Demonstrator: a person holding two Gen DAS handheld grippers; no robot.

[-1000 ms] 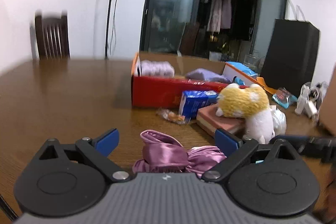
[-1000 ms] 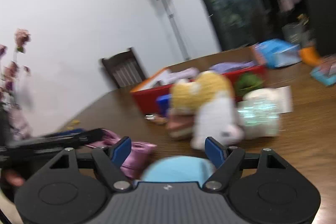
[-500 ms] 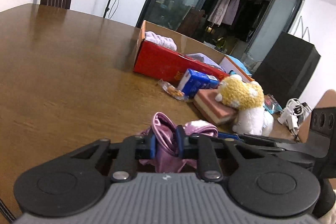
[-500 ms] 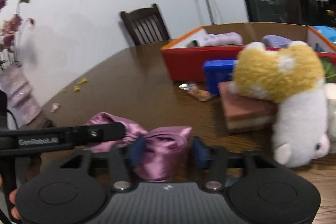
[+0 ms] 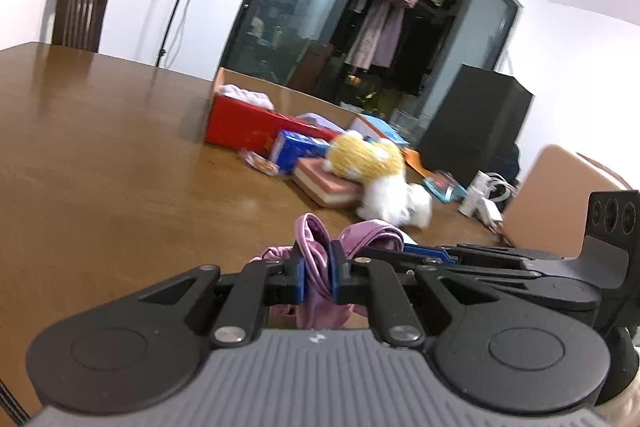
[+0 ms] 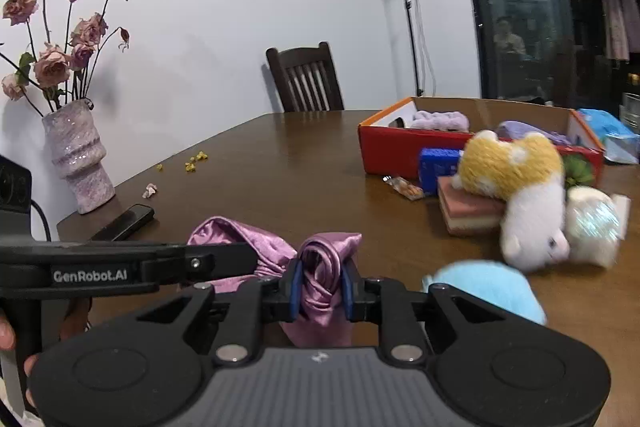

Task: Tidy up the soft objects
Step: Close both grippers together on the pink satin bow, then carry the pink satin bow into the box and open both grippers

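Both my grippers pinch the purple satin cloth (image 6: 320,279).
My left fingers (image 5: 298,277) and right fingers (image 6: 295,287), just closing, squeeze it low in frame above the table (image 5: 100,167).

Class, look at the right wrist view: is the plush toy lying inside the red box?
No, the plush toy lies on the table in front of the red box.

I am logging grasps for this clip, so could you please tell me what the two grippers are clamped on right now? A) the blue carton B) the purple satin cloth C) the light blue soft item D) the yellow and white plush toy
B: the left gripper and the right gripper each pinch a fold of the purple satin cloth between their blue pads.
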